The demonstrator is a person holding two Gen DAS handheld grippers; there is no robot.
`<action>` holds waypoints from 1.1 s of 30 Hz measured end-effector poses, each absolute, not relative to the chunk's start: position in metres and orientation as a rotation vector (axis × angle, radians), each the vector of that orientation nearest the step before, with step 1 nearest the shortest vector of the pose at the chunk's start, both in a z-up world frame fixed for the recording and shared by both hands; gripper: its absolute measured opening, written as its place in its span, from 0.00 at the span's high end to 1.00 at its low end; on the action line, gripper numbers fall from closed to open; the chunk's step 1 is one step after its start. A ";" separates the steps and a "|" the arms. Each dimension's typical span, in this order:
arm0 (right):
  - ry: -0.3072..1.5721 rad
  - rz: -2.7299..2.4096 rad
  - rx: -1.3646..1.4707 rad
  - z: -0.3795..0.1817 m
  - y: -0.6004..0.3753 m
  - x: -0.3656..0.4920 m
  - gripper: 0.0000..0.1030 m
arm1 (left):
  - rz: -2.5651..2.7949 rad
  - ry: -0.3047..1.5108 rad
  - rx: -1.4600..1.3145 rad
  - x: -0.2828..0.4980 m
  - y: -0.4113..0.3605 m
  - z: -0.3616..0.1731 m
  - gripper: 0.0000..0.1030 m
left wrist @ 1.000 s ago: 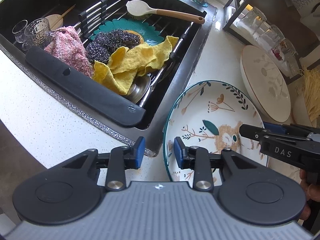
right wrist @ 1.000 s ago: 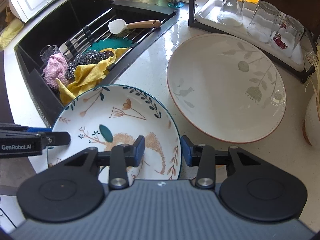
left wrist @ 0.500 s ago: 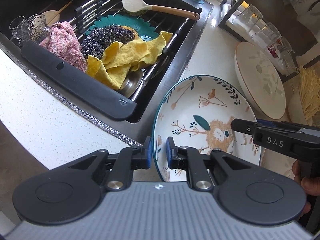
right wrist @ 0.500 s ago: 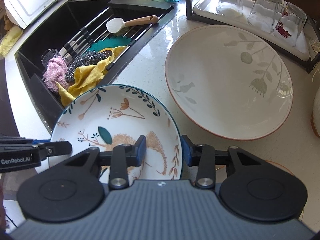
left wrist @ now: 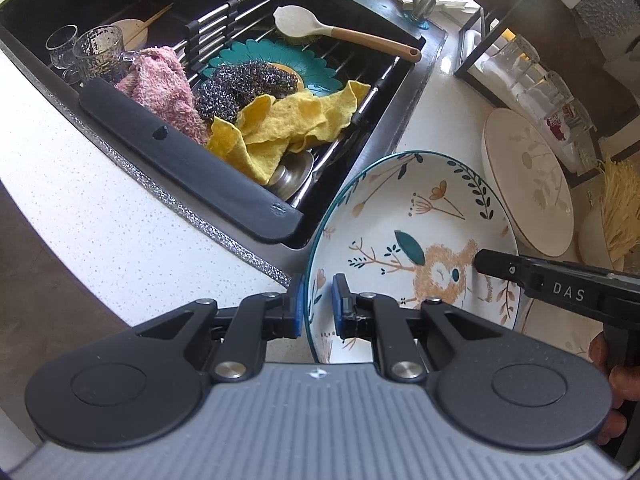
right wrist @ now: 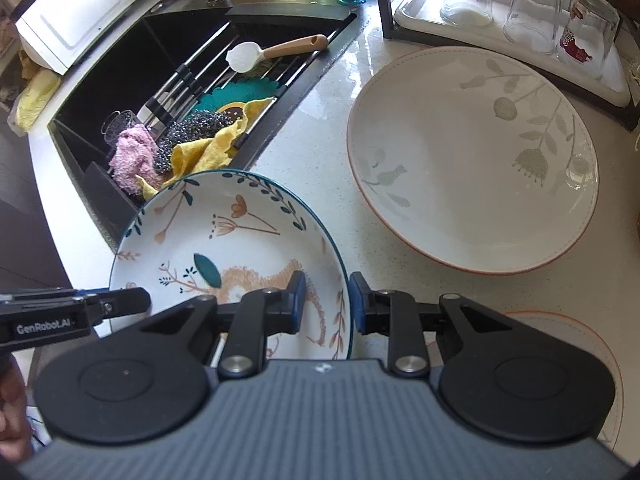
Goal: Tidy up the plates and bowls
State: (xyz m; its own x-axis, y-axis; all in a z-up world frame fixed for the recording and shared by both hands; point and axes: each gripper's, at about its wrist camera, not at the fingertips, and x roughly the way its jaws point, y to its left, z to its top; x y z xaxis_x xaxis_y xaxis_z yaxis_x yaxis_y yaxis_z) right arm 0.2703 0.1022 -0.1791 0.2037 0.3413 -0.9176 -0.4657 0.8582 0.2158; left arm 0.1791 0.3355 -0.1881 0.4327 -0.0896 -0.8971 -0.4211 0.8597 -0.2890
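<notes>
A floral plate with a teal rim [left wrist: 420, 216] [right wrist: 240, 236] is lifted off the counter next to the sink. My left gripper [left wrist: 316, 310] is shut on its near-left rim. My right gripper [right wrist: 327, 300] straddles its right rim, jaws a little apart, one pad over the plate and one outside. A large white plate with grey leaf print [right wrist: 472, 160] [left wrist: 528, 184] lies on the counter beyond. Another orange-rimmed plate [right wrist: 580, 344] lies under my right gripper, mostly hidden.
The black sink [left wrist: 160, 8] holds a teal mat, pink cloth [left wrist: 164, 88], steel scourers, yellow cloth [left wrist: 288, 120], glasses and a wooden-handled brush [left wrist: 340, 30]. A rack with upturned glasses [right wrist: 532, 8] stands at the back right. A straw brush [left wrist: 620, 200] is at far right.
My left gripper has closed from open onto the floral plate's rim. The plate has risen and tilted. My right gripper has stayed around the opposite rim and moved slightly forward.
</notes>
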 end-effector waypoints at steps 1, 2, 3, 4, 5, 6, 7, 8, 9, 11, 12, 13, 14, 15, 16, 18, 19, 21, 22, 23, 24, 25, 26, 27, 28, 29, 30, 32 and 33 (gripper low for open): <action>1.237 0.569 -0.117 -0.176 0.103 0.269 0.74 | 0.221 1.109 -0.522 0.179 0.336 -0.185 0.84; 1.231 0.575 -0.119 -0.174 0.104 0.269 0.74 | 0.222 1.100 -0.524 0.179 0.338 -0.182 0.84; 1.228 0.578 -0.116 -0.171 0.104 0.268 0.74 | 0.222 1.091 -0.526 0.179 0.338 -0.179 0.84; 1.224 0.577 -0.110 -0.168 0.103 0.268 0.74 | 0.220 1.082 -0.526 0.179 0.338 -0.175 0.84; 1.217 0.577 -0.102 -0.164 0.102 0.268 0.74 | 0.216 1.073 -0.524 0.180 0.338 -0.171 0.84; 1.209 0.576 -0.094 -0.160 0.100 0.267 0.74 | 0.210 1.063 -0.520 0.181 0.337 -0.167 0.84; 1.201 0.573 -0.086 -0.156 0.098 0.267 0.74 | 0.202 1.055 -0.511 0.182 0.335 -0.164 0.84; 1.193 0.570 -0.078 -0.152 0.095 0.267 0.74 | 0.194 1.045 -0.498 0.183 0.333 -0.161 0.84; 1.186 0.567 -0.067 -0.148 0.092 0.267 0.74 | 0.188 1.039 -0.494 0.184 0.332 -0.158 0.84; 1.178 0.563 -0.028 -0.141 0.084 0.267 0.74 | 0.170 1.029 -0.496 0.186 0.330 -0.153 0.84; 1.170 0.559 -0.012 -0.137 0.080 0.267 0.74 | 0.158 1.024 -0.495 0.188 0.328 -0.151 0.84; 1.157 0.554 -0.004 -0.133 0.076 0.265 0.74 | 0.147 1.020 -0.491 0.189 0.325 -0.148 0.84; 1.145 0.548 -0.003 -0.128 0.073 0.263 0.74 | 0.137 1.016 -0.485 0.190 0.322 -0.145 0.84; 1.133 0.543 -0.003 -0.125 0.070 0.262 0.74 | 0.125 1.012 -0.476 0.192 0.318 -0.142 0.84; 1.122 0.536 0.000 -0.121 0.066 0.261 0.74 | 0.113 1.009 -0.469 0.193 0.314 -0.140 0.84; 1.108 0.519 0.014 -0.116 0.056 0.258 0.74 | 0.089 1.005 -0.457 0.196 0.307 -0.136 0.84; 1.105 0.511 0.025 -0.113 0.051 0.257 0.74 | 0.077 1.006 -0.455 0.198 0.303 -0.134 0.84; 1.100 0.489 0.053 -0.110 0.038 0.254 0.74 | 0.048 1.010 -0.441 0.203 0.293 -0.133 0.84; 1.098 0.478 0.060 -0.109 0.033 0.254 0.74 | 0.036 1.017 -0.436 0.206 0.287 -0.133 0.84; 1.095 0.468 0.065 -0.107 0.027 0.253 0.74 | 0.024 1.024 -0.434 0.208 0.282 -0.135 0.84; 1.092 0.457 0.068 -0.106 0.022 0.252 0.74 | 0.009 1.031 -0.431 0.211 0.276 -0.136 0.84; 1.089 0.446 0.067 -0.105 0.016 0.251 0.73 | -0.004 1.036 -0.424 0.213 0.270 -0.136 0.84; 1.088 0.435 0.068 -0.104 0.010 0.250 0.73 | -0.018 1.039 -0.413 0.215 0.264 -0.137 0.84; 1.087 0.423 0.077 -0.104 0.003 0.249 0.73 | -0.032 1.041 -0.402 0.217 0.257 -0.137 0.84; 1.086 0.411 0.086 -0.104 -0.004 0.248 0.73 | -0.045 1.043 -0.393 0.219 0.251 -0.137 0.84; 1.082 0.400 0.094 -0.104 -0.011 0.246 0.73 | -0.057 1.047 -0.386 0.220 0.244 -0.137 0.84; 1.078 0.389 0.097 -0.104 -0.017 0.243 0.73 | -0.071 1.052 -0.380 0.222 0.237 -0.138 0.84; 1.073 0.367 0.100 -0.104 -0.031 0.238 0.73 | -0.100 1.073 -0.362 0.225 0.221 -0.141 0.83; 1.073 0.357 0.099 -0.104 -0.038 0.235 0.73 | -0.119 1.086 -0.345 0.227 0.212 -0.143 0.83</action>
State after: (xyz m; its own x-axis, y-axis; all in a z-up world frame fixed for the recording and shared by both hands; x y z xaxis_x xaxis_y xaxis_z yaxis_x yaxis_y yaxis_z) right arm 0.2354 -0.0376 -0.1042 0.4265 0.3329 -0.8410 -0.2376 0.9384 0.2509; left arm 0.2272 0.2124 -0.1431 0.4657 -0.2618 -0.8453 -0.0732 0.9406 -0.3317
